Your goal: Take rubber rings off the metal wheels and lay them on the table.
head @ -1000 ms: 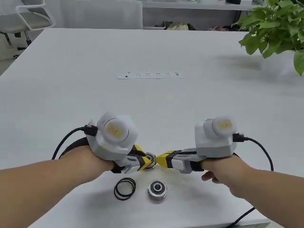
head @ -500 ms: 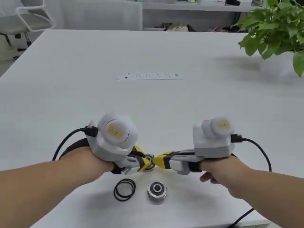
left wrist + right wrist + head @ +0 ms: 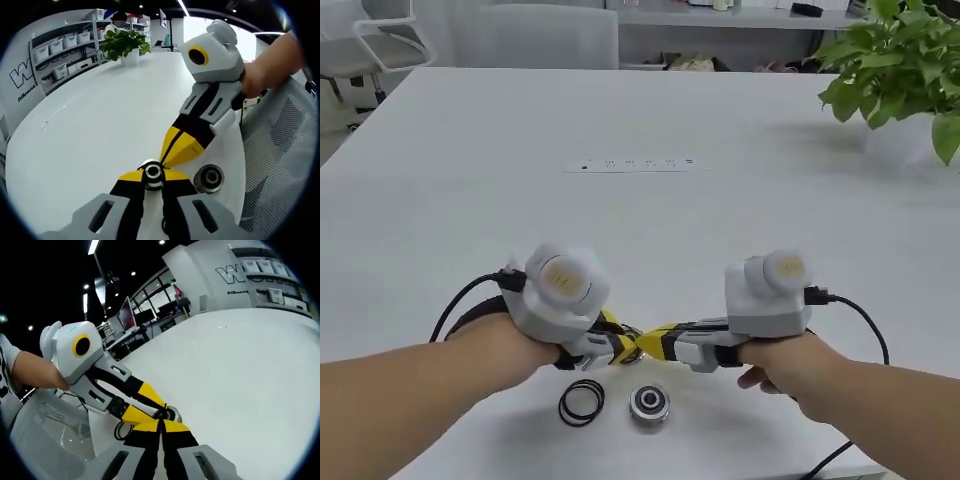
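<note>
A small metal wheel [image 3: 153,172] sits between the yellow tips of my left gripper [image 3: 152,175], which is shut on it just above the table. My right gripper [image 3: 160,423] meets it tip to tip. Its jaws are pinched together at the wheel's rim [image 3: 170,414], where a black rubber ring runs round it. In the head view both grippers, left [image 3: 618,345] and right [image 3: 650,344], join at the wheel [image 3: 633,345] near the table's front edge. Loose black rubber rings [image 3: 582,401] lie on the table below them. Beside the rings stands a second metal wheel [image 3: 649,402].
The white table [image 3: 640,230] stretches far ahead, with a flat power strip [image 3: 632,164] set in its middle. A potted plant [image 3: 895,75] stands at the far right. Black cables [image 3: 460,300] trail from both grippers. A mesh chair [image 3: 280,160] is close behind the front edge.
Both grippers stay joined at the held wheel and have barely drifted. The rings and the second wheel lie where they were. The head view has tilted slightly.
</note>
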A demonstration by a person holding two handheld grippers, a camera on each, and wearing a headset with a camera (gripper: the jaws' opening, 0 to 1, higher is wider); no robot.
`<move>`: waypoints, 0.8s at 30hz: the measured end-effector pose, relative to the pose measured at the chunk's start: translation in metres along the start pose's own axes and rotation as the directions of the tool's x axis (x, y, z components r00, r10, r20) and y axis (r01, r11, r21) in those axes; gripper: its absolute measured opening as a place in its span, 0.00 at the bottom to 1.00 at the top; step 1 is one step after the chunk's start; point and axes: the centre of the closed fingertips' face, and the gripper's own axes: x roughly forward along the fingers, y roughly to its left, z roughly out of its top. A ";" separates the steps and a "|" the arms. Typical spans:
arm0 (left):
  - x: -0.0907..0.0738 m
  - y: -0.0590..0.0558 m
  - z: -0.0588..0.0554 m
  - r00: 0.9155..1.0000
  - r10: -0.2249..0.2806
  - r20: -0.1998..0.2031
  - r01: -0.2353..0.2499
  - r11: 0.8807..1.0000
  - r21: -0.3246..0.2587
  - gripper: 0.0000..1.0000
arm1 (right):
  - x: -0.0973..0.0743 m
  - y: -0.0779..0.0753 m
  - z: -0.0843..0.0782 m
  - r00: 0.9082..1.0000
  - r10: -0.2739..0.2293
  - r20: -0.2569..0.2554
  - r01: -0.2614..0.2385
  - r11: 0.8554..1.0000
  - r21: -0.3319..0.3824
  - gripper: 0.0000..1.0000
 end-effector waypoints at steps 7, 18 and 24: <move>-0.001 0.000 0.000 1.000 -0.010 -0.017 0.009 1.000 -0.015 0.09 | -0.004 0.001 0.005 1.000 -0.002 0.016 0.002 1.000 0.006 0.00; -0.021 -0.007 0.003 0.998 -0.056 0.011 0.056 0.998 -0.012 0.22 | -0.006 0.006 0.009 1.000 0.011 0.021 -0.011 1.000 0.001 0.00; -0.037 -0.005 0.008 0.997 -0.052 0.052 0.053 0.999 -0.011 0.28 | -0.007 0.010 0.012 0.999 0.018 0.029 -0.018 1.000 -0.002 0.00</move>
